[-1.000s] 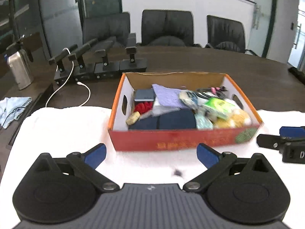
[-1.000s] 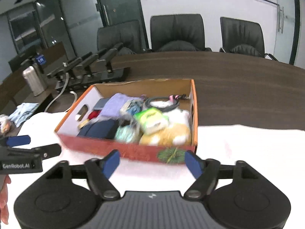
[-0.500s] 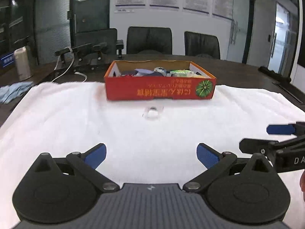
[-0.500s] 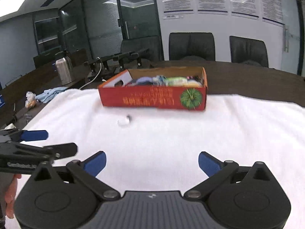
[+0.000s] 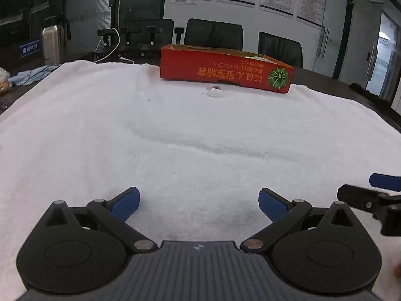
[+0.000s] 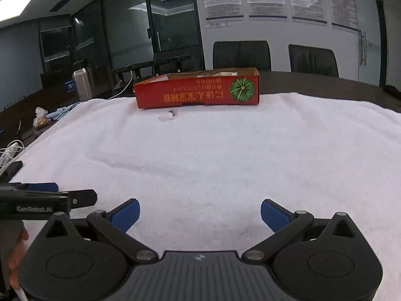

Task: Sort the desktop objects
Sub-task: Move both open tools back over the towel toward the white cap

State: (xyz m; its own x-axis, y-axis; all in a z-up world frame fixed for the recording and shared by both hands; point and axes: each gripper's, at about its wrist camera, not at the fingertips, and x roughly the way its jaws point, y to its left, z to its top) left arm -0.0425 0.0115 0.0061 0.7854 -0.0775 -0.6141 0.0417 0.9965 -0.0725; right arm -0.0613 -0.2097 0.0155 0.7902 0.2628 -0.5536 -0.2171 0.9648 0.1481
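A red cardboard box [image 5: 225, 71] stands at the far side of the white towel [image 5: 175, 138]; it also shows in the right wrist view [image 6: 198, 92]. Its contents are hidden by its front wall. A small white object [image 5: 215, 91] lies on the towel just in front of the box, also seen in the right wrist view [image 6: 167, 116]. My left gripper [image 5: 198, 202] is open and empty, low over the near towel. My right gripper [image 6: 199, 213] is open and empty beside it, and shows at the right edge of the left wrist view [image 5: 368, 193].
A dark conference table [image 6: 325, 85] carries the towel. A steel flask [image 6: 82, 80], a row of black microphone stands [image 5: 140, 40] with a white cable, and a blue cloth [image 5: 30, 75] lie at the far left. Office chairs [image 6: 241, 55] stand behind.
Both grippers have pulled back from above the box and dropped low near the towel's front. The box now looks far away and its contents are out of sight.
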